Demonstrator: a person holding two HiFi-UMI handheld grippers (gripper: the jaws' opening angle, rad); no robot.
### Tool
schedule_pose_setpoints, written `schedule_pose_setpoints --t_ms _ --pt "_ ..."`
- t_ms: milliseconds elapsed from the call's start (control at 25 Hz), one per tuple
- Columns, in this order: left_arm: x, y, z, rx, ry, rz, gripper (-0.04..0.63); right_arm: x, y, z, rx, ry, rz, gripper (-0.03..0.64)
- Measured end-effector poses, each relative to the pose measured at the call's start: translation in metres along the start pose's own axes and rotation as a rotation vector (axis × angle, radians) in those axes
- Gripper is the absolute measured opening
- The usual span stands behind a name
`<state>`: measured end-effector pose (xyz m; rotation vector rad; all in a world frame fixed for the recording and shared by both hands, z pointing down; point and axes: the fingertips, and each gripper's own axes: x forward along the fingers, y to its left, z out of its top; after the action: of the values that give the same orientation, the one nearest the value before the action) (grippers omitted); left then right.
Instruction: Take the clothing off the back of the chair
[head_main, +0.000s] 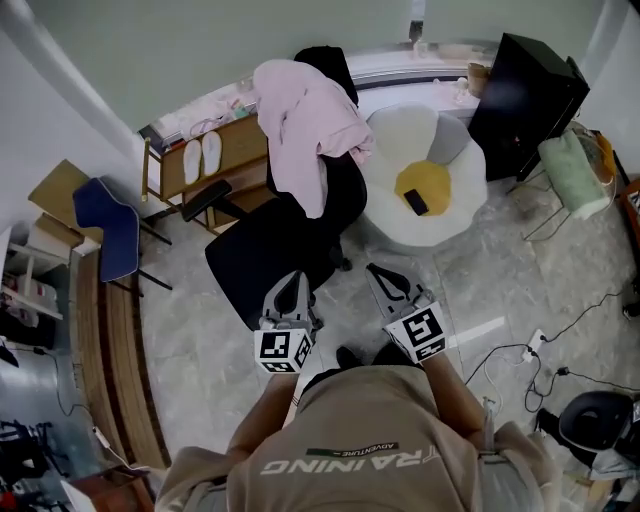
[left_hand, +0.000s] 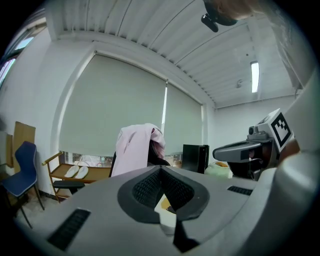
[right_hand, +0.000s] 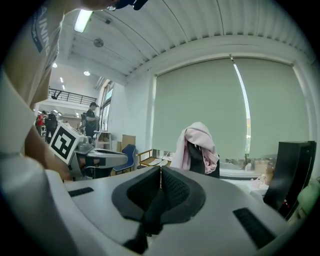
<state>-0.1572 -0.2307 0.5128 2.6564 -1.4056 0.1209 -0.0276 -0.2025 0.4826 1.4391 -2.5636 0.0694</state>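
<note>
Pink clothing (head_main: 305, 125) over chair (head_main: 262, 262) back, well apart from left gripper (head_main: 292, 280), right gripper (head_main: 380, 272), fingers closed, empty

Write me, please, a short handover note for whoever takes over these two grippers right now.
Left gripper: jaws together, empty, pointing toward the chair.
Right gripper: jaws together, empty, beside the left one.
Pink clothing: draped over the back of the black office chair; neither gripper touches it.
Done: nothing yet.
To do: reach the chair back, open a gripper, grip the clothing and lift it off.
</note>
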Motion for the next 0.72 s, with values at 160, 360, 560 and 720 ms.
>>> schedule_pose_setpoints --t_ms 160,360,560,720 --pt "0.021 0.017 -0.009 -0.038 0.034 0.021 0.012 0.023 -0.013 0.009 -0.051 0.010 0.011 0.034" --pt "0.052 0.015 -0.006 -0.035 0.051 0.043 0.012 0.047 -0.037 0.006 -0.046 0.011 0.063 0.034" --pt "0.091 0.027 0.013 -0.019 0.047 0.070 0.012 0.084 -0.065 0.020 -0.022 -0.023 0.127 0.033" --pt "0.130 0.032 0.026 -0.019 0.023 0.097 0.012 0.109 -0.098 0.034 -0.010 -0.071 0.161 0.034"
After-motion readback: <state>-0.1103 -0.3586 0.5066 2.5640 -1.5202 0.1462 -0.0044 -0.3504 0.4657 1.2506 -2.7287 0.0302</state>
